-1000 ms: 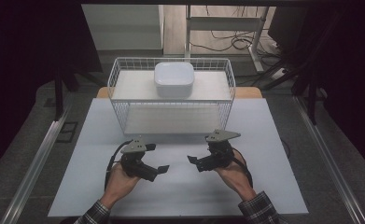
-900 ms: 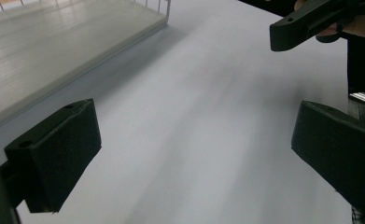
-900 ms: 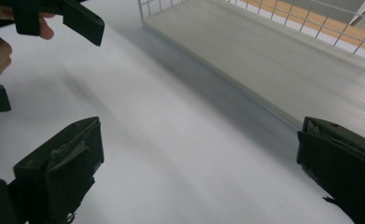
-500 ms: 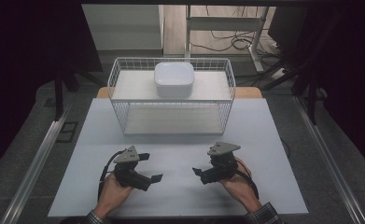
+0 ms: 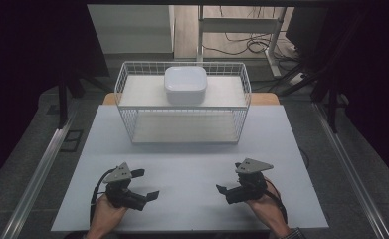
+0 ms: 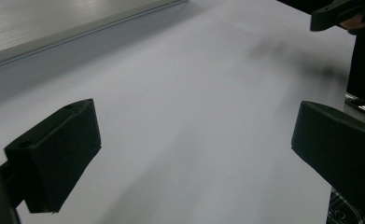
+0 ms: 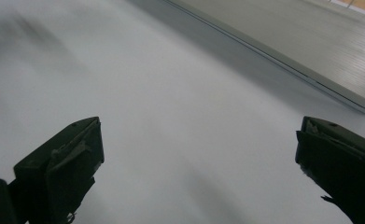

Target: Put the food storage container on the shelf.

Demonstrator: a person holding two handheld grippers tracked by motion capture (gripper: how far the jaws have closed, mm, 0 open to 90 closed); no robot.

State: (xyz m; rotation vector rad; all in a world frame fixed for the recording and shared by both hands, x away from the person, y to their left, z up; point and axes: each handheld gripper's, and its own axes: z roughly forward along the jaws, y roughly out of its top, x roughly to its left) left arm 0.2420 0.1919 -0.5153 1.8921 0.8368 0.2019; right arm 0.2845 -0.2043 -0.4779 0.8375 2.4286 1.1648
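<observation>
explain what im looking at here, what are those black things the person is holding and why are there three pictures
A person sits at a white table and holds a tool in each hand: a hand-held gripper with two black jaws that open and close like tongs. The left hand-held gripper and the right hand-held gripper both sit low near the table's front edge, jaws spread apart, holding nothing.

The high view comes from a fixed camera above the table. The other two come from small cameras riding on each tool, so you look out between its two black jaws at the bare tabletop.

Farther back stands a white wire basket, with a white square container resting on top.
</observation>
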